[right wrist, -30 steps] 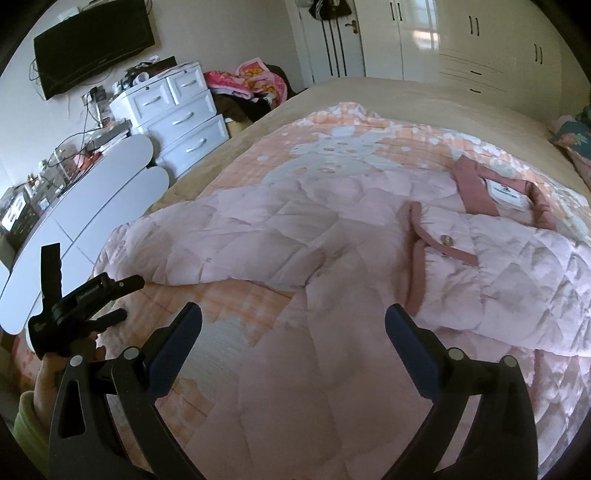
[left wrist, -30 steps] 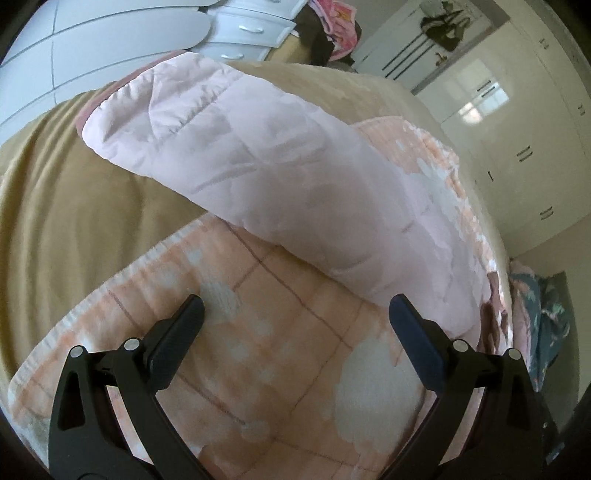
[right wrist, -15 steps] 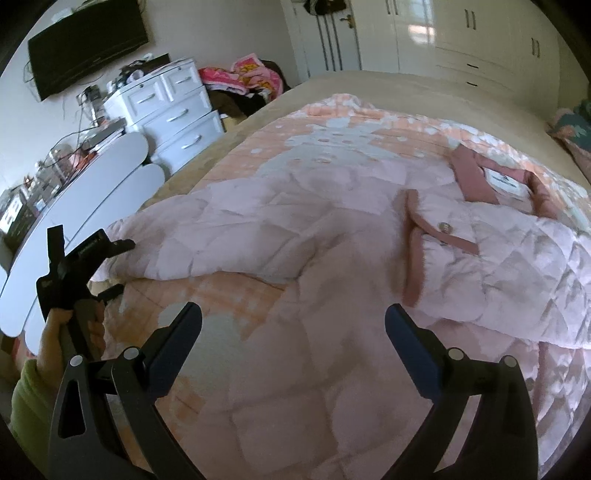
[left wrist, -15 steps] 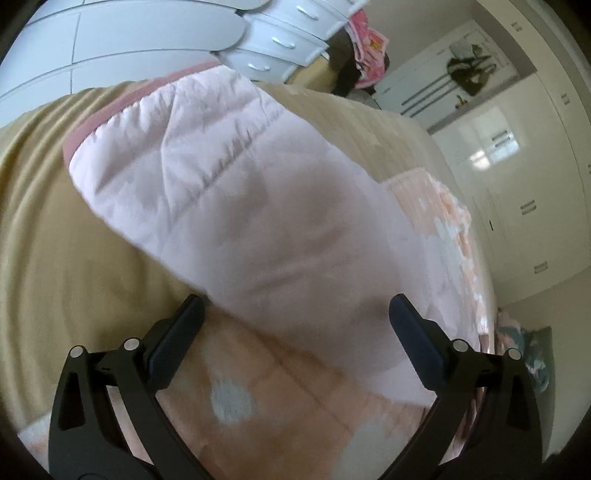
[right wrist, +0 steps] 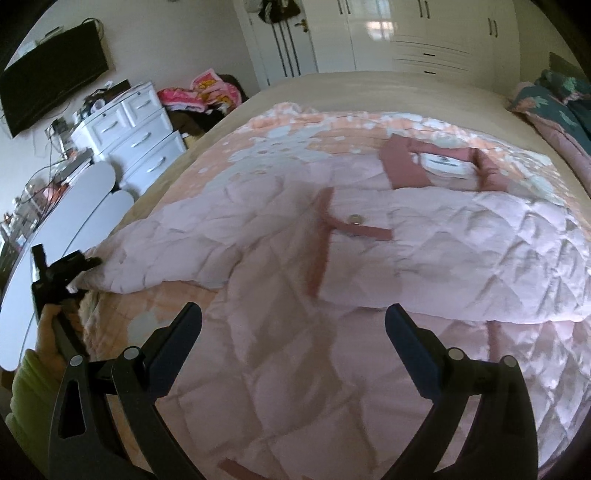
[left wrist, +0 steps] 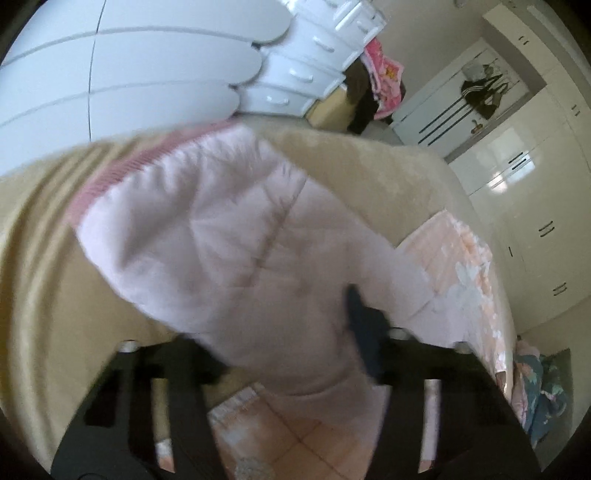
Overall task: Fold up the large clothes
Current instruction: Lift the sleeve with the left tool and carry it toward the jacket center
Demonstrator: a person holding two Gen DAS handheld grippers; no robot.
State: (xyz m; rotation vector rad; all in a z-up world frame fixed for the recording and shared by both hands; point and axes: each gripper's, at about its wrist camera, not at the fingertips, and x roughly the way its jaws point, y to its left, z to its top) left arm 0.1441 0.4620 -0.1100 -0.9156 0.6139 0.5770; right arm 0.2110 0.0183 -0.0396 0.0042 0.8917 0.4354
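Observation:
A pale pink quilted jacket (right wrist: 369,258) with dusty-rose trim lies spread on the bed. Its left sleeve (left wrist: 221,240) stretches toward the bed's edge, cuff (left wrist: 122,173) farthest out. My left gripper (left wrist: 295,350) is shut on the sleeve; one dark finger (left wrist: 364,332) shows against the fabric, the other is hidden under it. In the right wrist view the left gripper (right wrist: 79,266) pinches the sleeve end (right wrist: 122,258). My right gripper (right wrist: 293,325) is open and empty above the jacket's lower body.
The jacket rests on a peach patterned quilt (right wrist: 295,122) over a tan bedspread (left wrist: 37,277). A white curved footboard (left wrist: 110,74) and white drawers (right wrist: 136,136) stand at the left. Dark floral bedding (right wrist: 554,99) lies at the far right. White wardrobes (right wrist: 424,33) line the back wall.
My left gripper moved onto the sleeve and shut on it; it was open above the quilt before. My right gripper moved a little forward over the jacket, still open.

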